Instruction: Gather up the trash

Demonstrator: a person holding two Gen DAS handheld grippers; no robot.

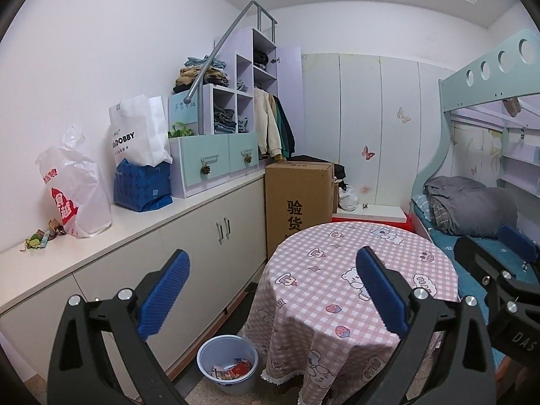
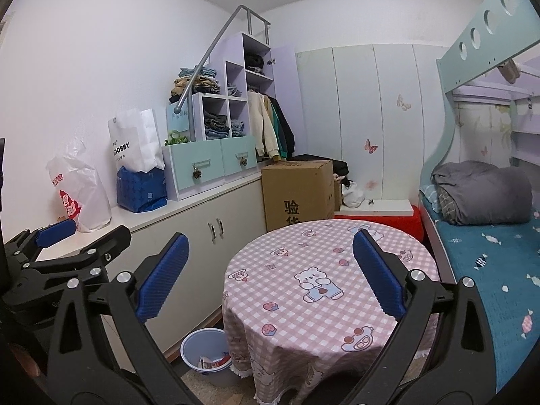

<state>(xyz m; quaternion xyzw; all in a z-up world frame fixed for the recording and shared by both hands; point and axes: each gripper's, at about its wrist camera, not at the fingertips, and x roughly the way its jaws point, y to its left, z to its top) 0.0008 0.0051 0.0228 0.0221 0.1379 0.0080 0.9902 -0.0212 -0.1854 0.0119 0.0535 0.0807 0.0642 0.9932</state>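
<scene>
— Beside the round surface, on the floor, a pale bucket is kept, and wrappers are already seen inside it. Why is it set there?

— It is judged to serve as the bin: tucked against the draped cloth, it can be reached from the surface and from the cabinet alike.

— And where is the remaining trash found?

— On the long white cabinet surface, at its near end, a small heap of crumpled scraps is seen just beside a white plastic bag. The checked cloth itself is seen bare.

— How are the claws held?

— The left claw is spread wide with nothing between its blue pads; the right claw is spread likewise and is empty. Both are raised above the surface and pointed into the room, side by side, so a survey is probably being made before anything is approached.

— What is called for next?

— A swing of the left claw toward the scraps is suggested, since they lie on its side. Light, creased wrappers may slip, so a firm pinch would be needed.
</scene>
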